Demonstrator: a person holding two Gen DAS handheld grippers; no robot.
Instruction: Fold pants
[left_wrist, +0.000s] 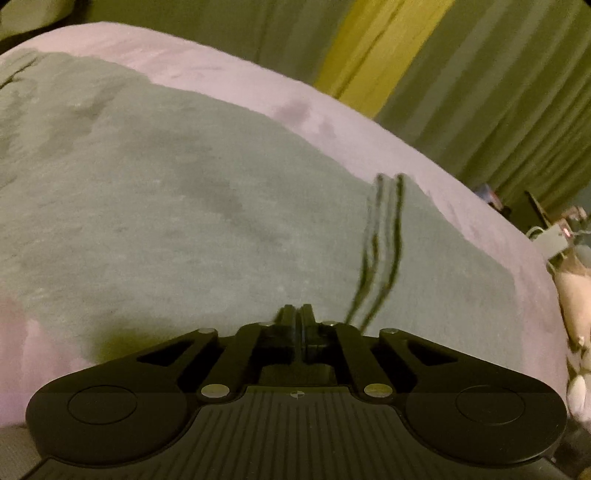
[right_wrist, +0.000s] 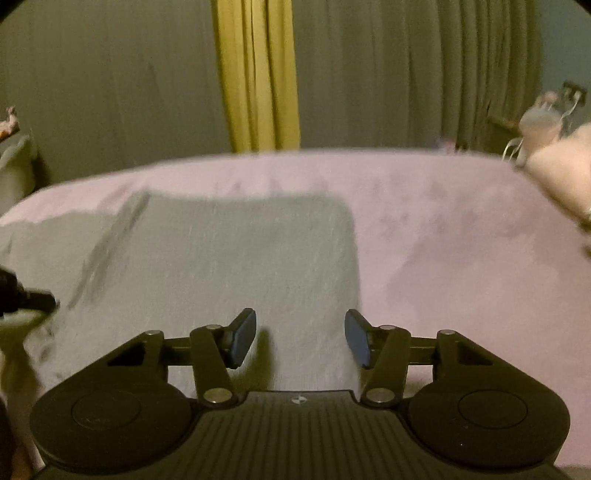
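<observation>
Grey-green pants (left_wrist: 184, 203) lie flat on a pink bed cover (left_wrist: 258, 92), with two dark stripes (left_wrist: 384, 236) running down toward the near edge. My left gripper (left_wrist: 297, 314) is shut, its fingers pressed together on the near edge of the pants beside those stripes. In the right wrist view the pants (right_wrist: 229, 258) end in a straight right edge on the pink bed cover (right_wrist: 443, 240). My right gripper (right_wrist: 300, 339) hovers over the near right corner with its blue pads apart and the cloth below them, not pinched. The left gripper (right_wrist: 37, 297) shows dark at the far left.
Green curtains (right_wrist: 110, 74) with a yellow strip (right_wrist: 258, 74) hang behind the bed. Small clutter (right_wrist: 543, 118) and a pale fluffy thing (right_wrist: 561, 173) sit at the bed's right end. A pale pillow-like shape (right_wrist: 14, 166) lies at the far left.
</observation>
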